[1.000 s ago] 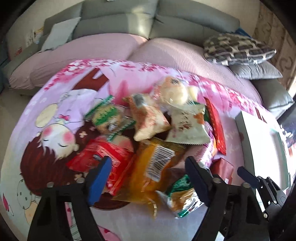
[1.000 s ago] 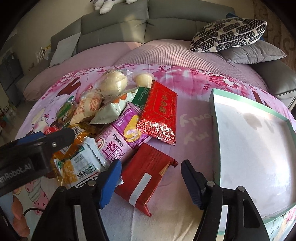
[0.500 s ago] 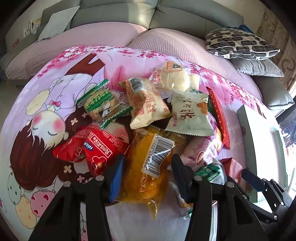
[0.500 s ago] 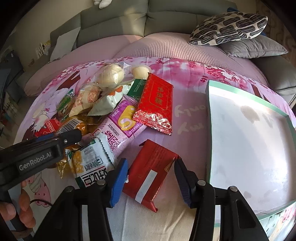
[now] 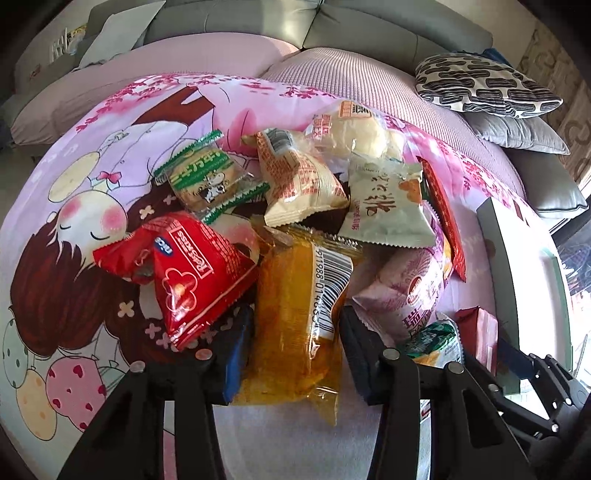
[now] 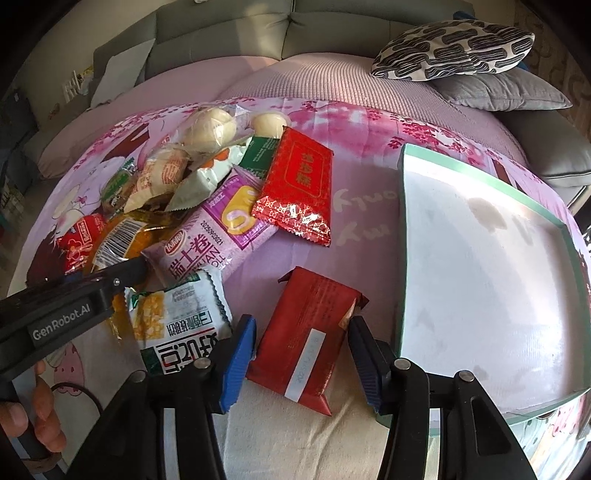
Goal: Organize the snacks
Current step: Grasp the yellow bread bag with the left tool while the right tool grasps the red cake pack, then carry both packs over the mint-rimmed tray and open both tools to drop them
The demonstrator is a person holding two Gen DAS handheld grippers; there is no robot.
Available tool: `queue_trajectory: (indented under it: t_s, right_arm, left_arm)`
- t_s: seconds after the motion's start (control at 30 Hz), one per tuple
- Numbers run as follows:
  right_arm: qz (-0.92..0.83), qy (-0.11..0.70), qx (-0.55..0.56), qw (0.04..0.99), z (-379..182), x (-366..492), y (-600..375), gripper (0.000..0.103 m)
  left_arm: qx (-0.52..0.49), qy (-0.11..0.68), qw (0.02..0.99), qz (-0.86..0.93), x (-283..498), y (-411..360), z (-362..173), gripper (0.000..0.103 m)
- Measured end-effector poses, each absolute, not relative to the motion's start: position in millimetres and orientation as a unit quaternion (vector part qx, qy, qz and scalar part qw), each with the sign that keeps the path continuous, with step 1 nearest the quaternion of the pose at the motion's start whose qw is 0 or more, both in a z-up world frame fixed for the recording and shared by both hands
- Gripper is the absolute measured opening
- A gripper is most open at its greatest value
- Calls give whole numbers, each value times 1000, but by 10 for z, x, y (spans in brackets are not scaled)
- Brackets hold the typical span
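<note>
A pile of snack packets lies on a pink cartoon blanket (image 5: pixel 110 155). My left gripper (image 5: pixel 295 350) has its jaws on both sides of an orange clear-wrapped packet (image 5: pixel 295 325) with a barcode, touching its sides. A red Rosettes packet (image 5: pixel 192 273) lies just left of it. My right gripper (image 6: pixel 301 354) straddles a dark red packet (image 6: pixel 314 332) with small gaps on both sides. A white and green packet (image 6: pixel 177 325) lies to its left. The left gripper arm (image 6: pixel 66 306) shows in the right wrist view.
A white tray with a green rim (image 6: pixel 402 236) lies right of the pile. A bright red foil packet (image 6: pixel 299 181) and a purple packet (image 6: pixel 207 240) lie beyond the dark red one. Cushions (image 6: pixel 454 48) and a grey sofa back (image 5: pixel 258 22) lie behind.
Both grippers have moved forward and down and narrowed. The left jaws now touch the orange packet. The right jaws now flank the dark red packet.
</note>
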State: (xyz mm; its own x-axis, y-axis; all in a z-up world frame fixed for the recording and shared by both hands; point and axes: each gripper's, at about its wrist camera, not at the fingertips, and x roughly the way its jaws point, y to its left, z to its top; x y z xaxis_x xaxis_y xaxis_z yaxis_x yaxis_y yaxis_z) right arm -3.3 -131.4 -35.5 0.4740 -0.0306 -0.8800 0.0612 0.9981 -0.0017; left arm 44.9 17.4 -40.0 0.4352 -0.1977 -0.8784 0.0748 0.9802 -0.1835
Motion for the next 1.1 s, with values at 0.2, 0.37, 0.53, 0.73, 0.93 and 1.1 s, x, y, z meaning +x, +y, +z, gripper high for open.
queue_trajectory:
  t_s: [0.2, 0.37, 0.53, 0.73, 0.93, 1.1]
  right_arm:
    - [-30, 515, 24, 856, -432, -13, -1354, 46]
    - [-32, 512, 14, 858, -463, -12, -1326, 45]
    - [-28, 510, 17, 860, -460, -18, -1340, 45]
    - [-19, 505, 39, 862, -417, -32, -1422, 42]
    - [-25, 493, 53, 868, -331, -55, -1503, 42]
    - [-20, 474, 70, 878, -211, -100, -1568, 42]
  left_arm:
    - [-60, 529, 843, -80, 455, 173, -463, 49]
    - [-60, 526, 845, -77, 446, 174, -465, 49]
    - [-58, 521, 848, -71, 415, 151, -483, 45]
    - [-63, 516, 851, -73, 421, 158, -466, 43]
    - [-66, 509, 855, -77, 364, 189, -391, 42]
    - [-69, 495, 862, -82, 298, 195, -283, 41]
